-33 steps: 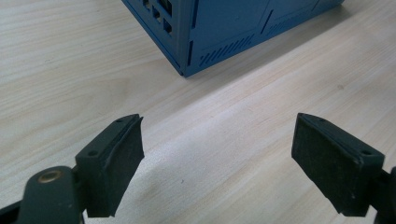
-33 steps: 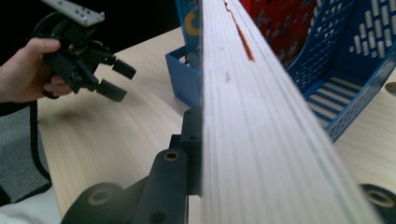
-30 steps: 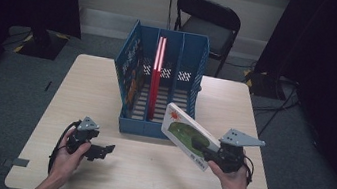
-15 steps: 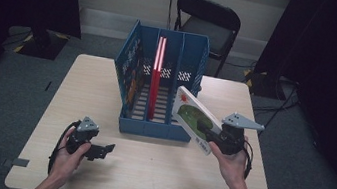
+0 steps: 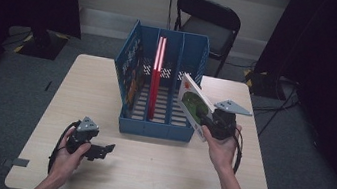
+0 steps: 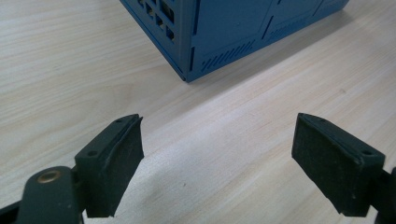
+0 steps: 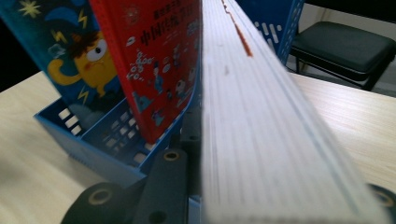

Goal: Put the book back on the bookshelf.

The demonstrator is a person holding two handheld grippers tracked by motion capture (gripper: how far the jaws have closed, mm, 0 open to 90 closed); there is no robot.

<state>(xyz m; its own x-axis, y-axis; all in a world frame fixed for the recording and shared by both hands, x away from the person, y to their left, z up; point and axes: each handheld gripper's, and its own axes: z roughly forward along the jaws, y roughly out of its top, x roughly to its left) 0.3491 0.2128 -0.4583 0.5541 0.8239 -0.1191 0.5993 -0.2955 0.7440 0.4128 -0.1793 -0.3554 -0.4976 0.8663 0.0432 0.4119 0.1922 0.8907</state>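
A blue file rack (image 5: 179,126) with three slots stands mid-table. A red book (image 5: 156,80) is upright in its middle slot and a blue cartoon book (image 5: 132,71) leans in the left slot. My right gripper (image 5: 212,124) is shut on a white book with a green cover (image 5: 194,106), held tilted over the rack's right front corner. In the right gripper view the white book's page edge (image 7: 261,121) runs up between the jaws, with the red book (image 7: 149,60) and cartoon book (image 7: 70,46) just left. My left gripper (image 5: 102,150) rests open on the table, front left of the rack.
The left gripper view looks over bare wooden tabletop (image 6: 261,121) towards the rack's near corner (image 6: 224,37). A black folding chair (image 5: 207,24) stands behind the table. The rack's right slot (image 5: 180,111) holds nothing.
My right gripper has carried the white book up and left, from the table's front right to the rack's right slot, tilting it more upright. The left gripper has stayed put.
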